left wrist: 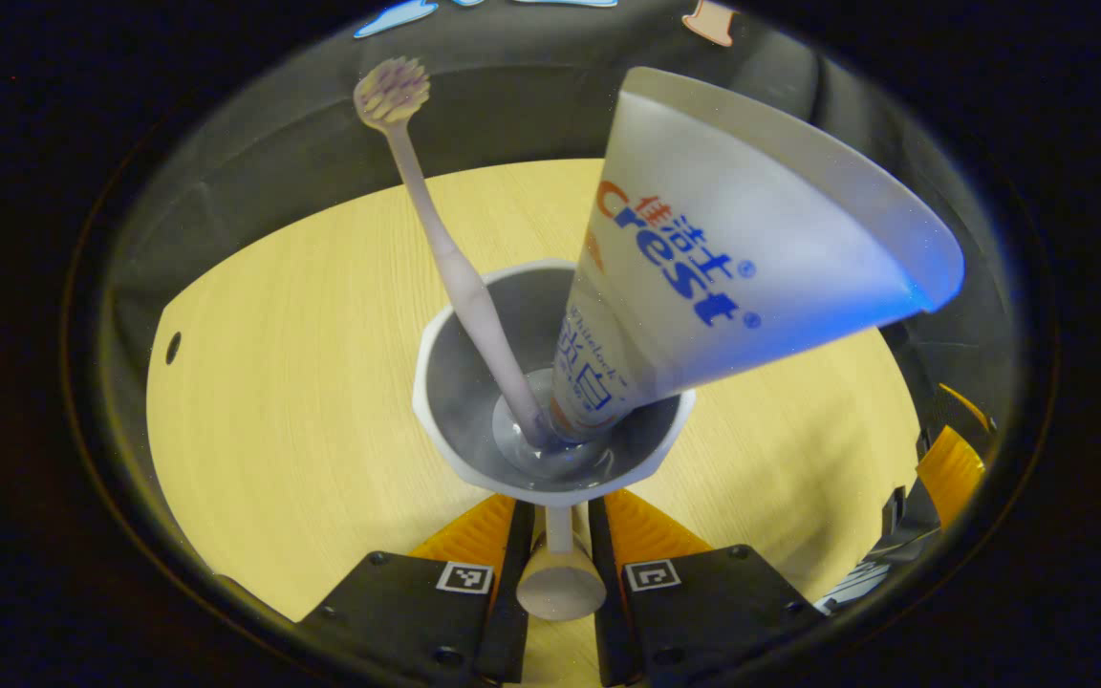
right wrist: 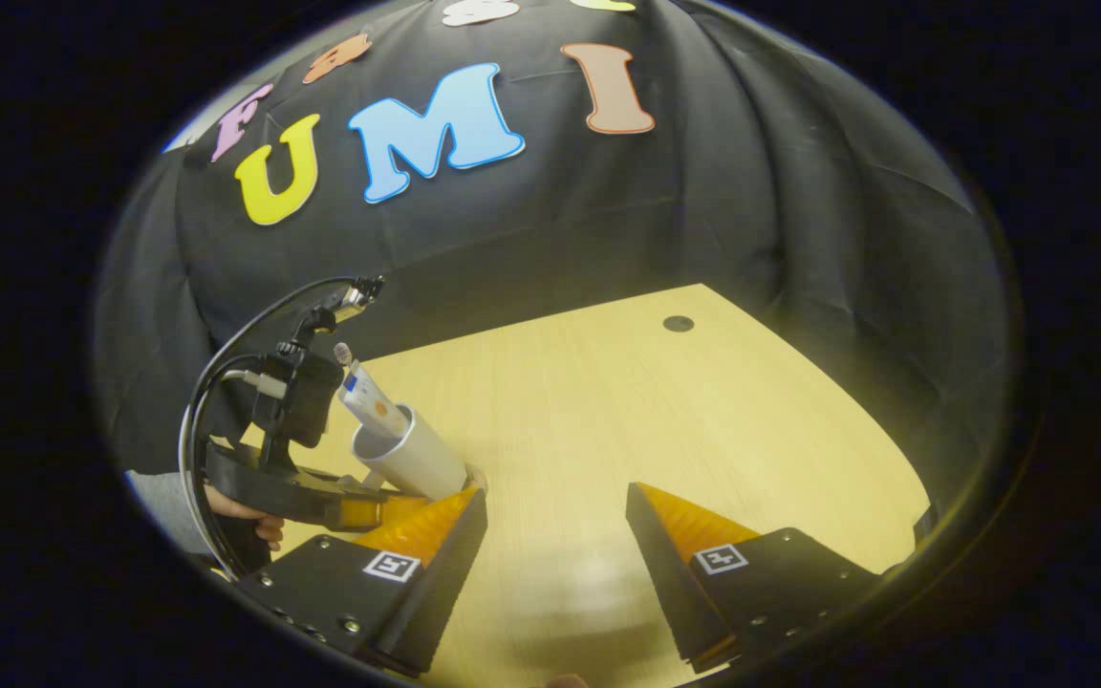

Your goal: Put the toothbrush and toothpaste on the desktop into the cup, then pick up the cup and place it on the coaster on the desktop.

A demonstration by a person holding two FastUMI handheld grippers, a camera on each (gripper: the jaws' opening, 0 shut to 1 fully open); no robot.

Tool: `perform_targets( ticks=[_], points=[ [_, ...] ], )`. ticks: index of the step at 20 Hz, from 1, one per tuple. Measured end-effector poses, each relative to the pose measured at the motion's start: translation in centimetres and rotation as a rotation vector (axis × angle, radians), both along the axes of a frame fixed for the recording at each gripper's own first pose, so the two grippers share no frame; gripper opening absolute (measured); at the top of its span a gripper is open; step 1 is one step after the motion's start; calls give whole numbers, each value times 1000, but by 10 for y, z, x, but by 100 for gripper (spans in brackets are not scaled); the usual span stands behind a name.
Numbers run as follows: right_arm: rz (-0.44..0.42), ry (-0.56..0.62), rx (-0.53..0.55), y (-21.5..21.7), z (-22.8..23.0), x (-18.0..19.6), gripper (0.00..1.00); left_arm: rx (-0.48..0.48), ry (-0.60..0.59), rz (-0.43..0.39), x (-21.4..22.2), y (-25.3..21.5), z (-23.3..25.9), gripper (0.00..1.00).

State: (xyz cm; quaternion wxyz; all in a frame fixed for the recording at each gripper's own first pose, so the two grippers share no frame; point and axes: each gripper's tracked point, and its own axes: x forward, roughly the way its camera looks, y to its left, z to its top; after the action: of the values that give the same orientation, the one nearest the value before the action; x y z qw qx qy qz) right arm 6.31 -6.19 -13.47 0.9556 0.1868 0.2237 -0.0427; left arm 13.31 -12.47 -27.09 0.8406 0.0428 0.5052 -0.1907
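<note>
A pale grey cup [left wrist: 455, 382] fills the middle of the left gripper view. My left gripper [left wrist: 560, 521] is shut on its handle. A lilac toothbrush [left wrist: 445, 258] stands in the cup with its bristles up. A white toothpaste tube [left wrist: 732, 248] stands beside it, cap down. In the right gripper view the cup [right wrist: 417, 459] leans over at the left with the toothpaste [right wrist: 369, 397] sticking out, and the left gripper [right wrist: 359, 511] holds it. My right gripper [right wrist: 555, 506] is open above the wooden desk [right wrist: 656, 411], with nothing between its fingers.
A hand [right wrist: 245, 516] holds the left gripper at the desk's left edge, with a cable looping above it. The desk has a small round hole [right wrist: 678, 323] near its far corner. The black cloth wall closes the back and right sides. An orange finger of the right gripper [left wrist: 952, 468] shows at the far right.
</note>
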Motion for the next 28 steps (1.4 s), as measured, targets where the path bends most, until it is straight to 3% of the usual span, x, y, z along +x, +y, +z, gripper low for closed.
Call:
perform_targets(
  ticks=[6,9,11,17,18,19,20,28],
  points=[
    [-6,4,23,-5,-3,-1,89,26,28,1,1,0,-8,42],
    [2,6,27,-4,-2,-2,89,49,29,2,1,-1,-8,30],
    [7,3,27,-4,-1,-2,89,65,29,-3,-1,-1,-9,42],
    [29,-8,21,-7,1,-2,89,6,-1,29,-1,-8,-6,43],
    [34,-13,19,-7,2,-1,88,-9,-16,44,-2,-8,-1,54],
    [39,-20,15,-7,4,-1,89,-33,-29,52,-4,-10,4,55],
    [46,-27,11,-8,7,-1,88,-48,-45,63,-7,-11,11,70],
    [141,-144,-93,1,49,-12,88,-150,-249,218,-37,5,82,75]
  ],
)
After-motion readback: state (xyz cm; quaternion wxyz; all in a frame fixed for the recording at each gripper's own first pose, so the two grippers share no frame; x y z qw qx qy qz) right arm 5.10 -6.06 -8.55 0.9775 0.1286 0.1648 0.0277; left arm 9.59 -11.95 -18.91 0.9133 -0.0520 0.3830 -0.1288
